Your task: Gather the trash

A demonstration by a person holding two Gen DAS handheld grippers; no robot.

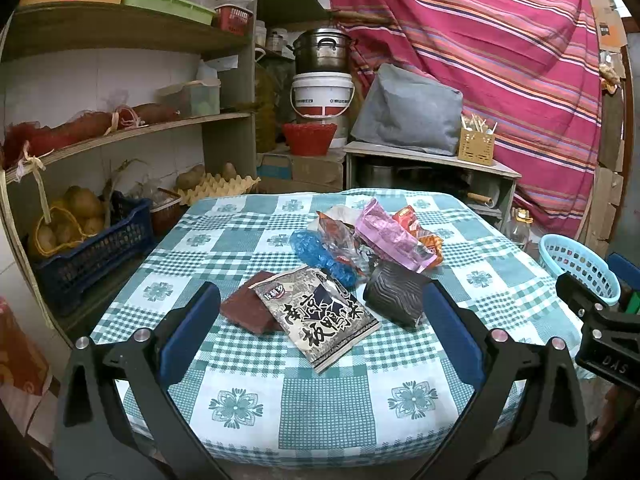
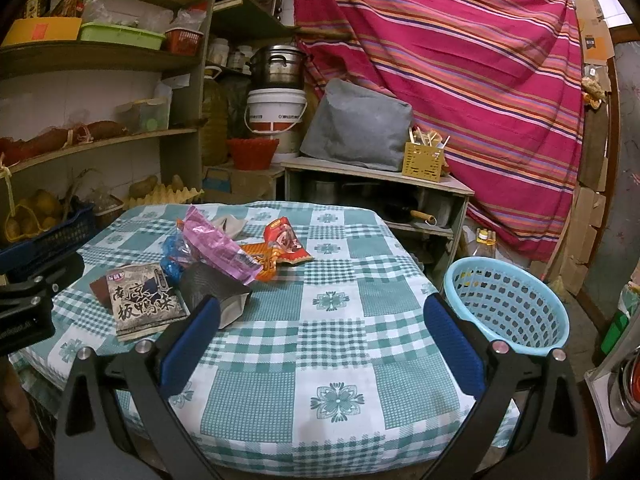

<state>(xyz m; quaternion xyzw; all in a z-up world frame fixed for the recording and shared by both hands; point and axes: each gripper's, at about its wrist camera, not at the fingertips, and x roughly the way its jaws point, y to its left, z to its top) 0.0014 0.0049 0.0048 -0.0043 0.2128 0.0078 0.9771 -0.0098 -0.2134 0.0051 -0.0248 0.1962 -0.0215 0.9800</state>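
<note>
Left wrist view: the left gripper [image 1: 320, 312] hangs with jaws spread, empty, framing the flat black-and-white printed snack packet [image 1: 320, 316] on the green checked tabletop [image 1: 328, 404]. Best to pinch its edge. The right gripper [image 2: 320, 316] is likewise spread, empty. The pale blue perforated plastic basket [image 2: 508, 304] beside the tabletop looks empty.

- Striped cloth [image 1: 480, 40] hangs across the back.
- Metal pot [image 1: 322, 50] sits atop a white bucket [image 1: 322, 96].
- Grey cushion [image 2: 356, 126] beside a yellow cutlery holder [image 2: 424, 162].
- Potatoes [image 1: 82, 204] in the blue crate [image 1: 96, 248].
</note>
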